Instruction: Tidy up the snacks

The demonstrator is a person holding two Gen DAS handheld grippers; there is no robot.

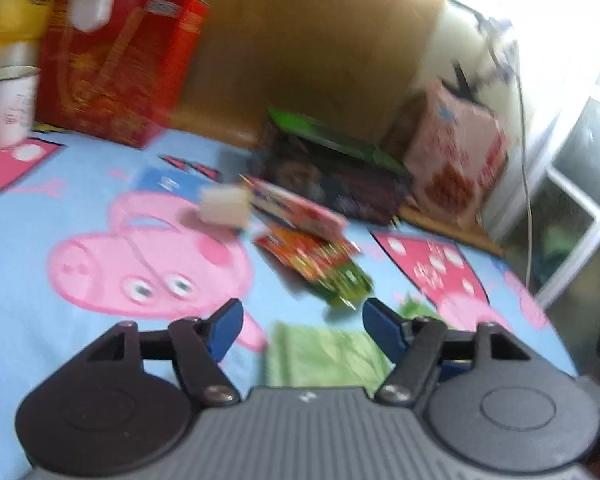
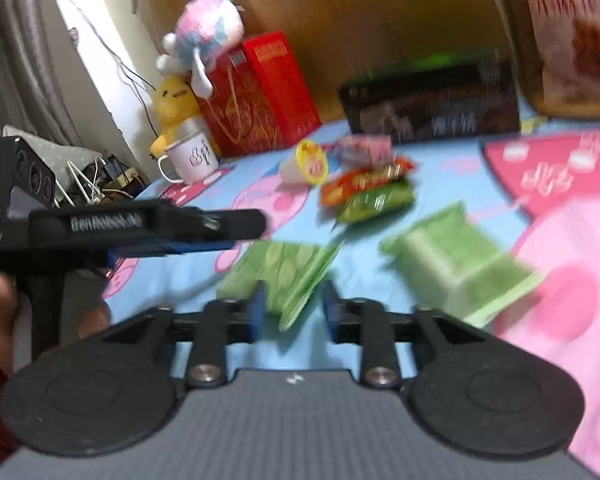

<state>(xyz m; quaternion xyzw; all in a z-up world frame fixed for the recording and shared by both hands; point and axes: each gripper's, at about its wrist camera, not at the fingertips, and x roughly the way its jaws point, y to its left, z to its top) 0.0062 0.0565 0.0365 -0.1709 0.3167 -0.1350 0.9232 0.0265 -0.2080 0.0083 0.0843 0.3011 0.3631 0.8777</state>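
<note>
My right gripper [image 2: 294, 310] stands open, and the near corner of a flat green packet [image 2: 284, 272] lies loose between its blue pads on the cartoon-pig sheet [image 2: 440, 152]. A second green packet [image 2: 460, 268] lies to its right. Beyond them is a pile: a yellow-lidded cup [image 2: 306, 162], a pink box [image 2: 364, 148], an orange packet [image 2: 364, 184] and a green bag [image 2: 380, 202]. My left gripper [image 1: 304, 320] is open and holds nothing, with a green packet [image 1: 324, 352] on the sheet below it. The pile [image 1: 308, 252] lies ahead of it. The right wrist view shows the left gripper [image 2: 244, 232] from the side.
Along the wooden headboard [image 2: 360, 12] stand a red box [image 2: 260, 92], a dark box [image 2: 432, 104] and a pink bag [image 2: 572, 32]. A white mug [image 2: 192, 156] and plush toys [image 2: 204, 32] sit at the left. A person's hand [image 2: 4, 320] holds the left gripper. A window [image 1: 580, 184] is beyond the bed.
</note>
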